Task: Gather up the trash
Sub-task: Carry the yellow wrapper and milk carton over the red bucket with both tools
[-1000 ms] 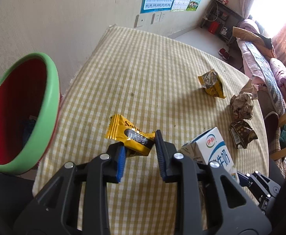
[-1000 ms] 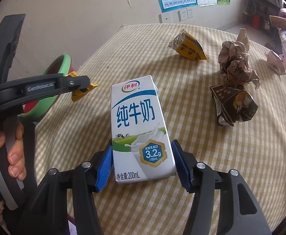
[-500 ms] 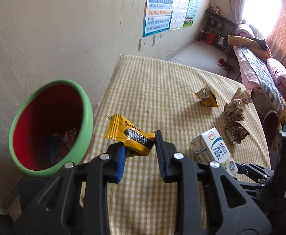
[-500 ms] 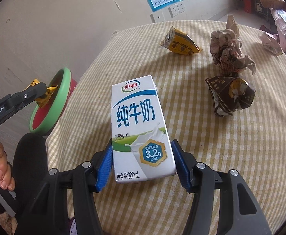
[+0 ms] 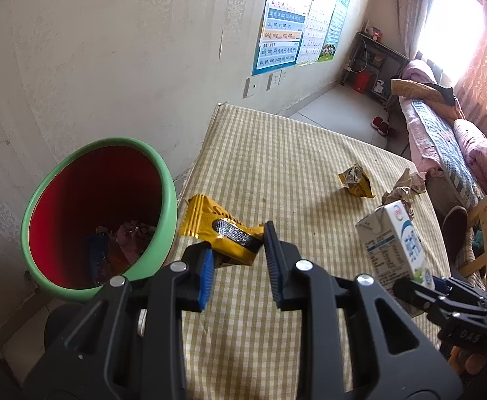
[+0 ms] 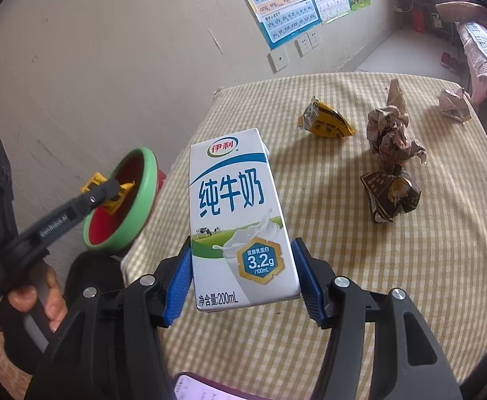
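Note:
My left gripper is shut on a yellow snack wrapper and holds it in the air beside the rim of a green bin with a red inside, which holds some trash. In the right wrist view the wrapper hangs over the bin's mouth. My right gripper is shut on a white and blue milk carton and holds it upright above the table's near edge. The carton also shows in the left wrist view.
On the yellow checked tablecloth lie a yellow torn wrapper, a crumpled paper ball, a crushed brown carton and a small crumpled packet. A wall stands behind the bin. A sofa is at the far right.
My left gripper has carried the yellow wrapper left off the table to the bin's mouth. My right gripper has lifted the milk carton higher and drawn it back.

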Motion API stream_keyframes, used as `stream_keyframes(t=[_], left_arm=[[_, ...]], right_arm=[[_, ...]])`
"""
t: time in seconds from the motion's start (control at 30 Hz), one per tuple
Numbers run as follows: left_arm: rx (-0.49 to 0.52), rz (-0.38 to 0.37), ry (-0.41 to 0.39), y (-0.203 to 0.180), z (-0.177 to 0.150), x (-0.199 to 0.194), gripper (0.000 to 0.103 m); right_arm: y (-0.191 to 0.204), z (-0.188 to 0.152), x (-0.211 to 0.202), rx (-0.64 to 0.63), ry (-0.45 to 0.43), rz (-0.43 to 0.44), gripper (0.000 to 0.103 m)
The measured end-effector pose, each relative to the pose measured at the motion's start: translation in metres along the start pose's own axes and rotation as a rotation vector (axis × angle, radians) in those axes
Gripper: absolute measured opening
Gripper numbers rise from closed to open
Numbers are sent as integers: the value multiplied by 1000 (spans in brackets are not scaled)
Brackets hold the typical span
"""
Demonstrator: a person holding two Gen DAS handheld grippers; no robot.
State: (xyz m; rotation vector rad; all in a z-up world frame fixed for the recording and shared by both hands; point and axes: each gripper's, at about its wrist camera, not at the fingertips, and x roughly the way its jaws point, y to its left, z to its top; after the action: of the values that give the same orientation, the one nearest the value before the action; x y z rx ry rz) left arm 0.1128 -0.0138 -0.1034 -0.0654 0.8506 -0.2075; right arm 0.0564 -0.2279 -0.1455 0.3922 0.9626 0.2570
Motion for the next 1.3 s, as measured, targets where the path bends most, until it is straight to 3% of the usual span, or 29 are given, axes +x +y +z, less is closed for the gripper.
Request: stream_keyframes(t=[0.33,0.87,1.3], left_arm=[[-23,16,-31,11,0,-8,27],[-77,40,-46,36,2,-15,27],[-114,118,-61,68,4,-20,27]], right_arm=[[35,13,-10,-63,-32,28,56],[50,22,8,-119,-2,55,56],[73,25,28,-170,30,89,56]])
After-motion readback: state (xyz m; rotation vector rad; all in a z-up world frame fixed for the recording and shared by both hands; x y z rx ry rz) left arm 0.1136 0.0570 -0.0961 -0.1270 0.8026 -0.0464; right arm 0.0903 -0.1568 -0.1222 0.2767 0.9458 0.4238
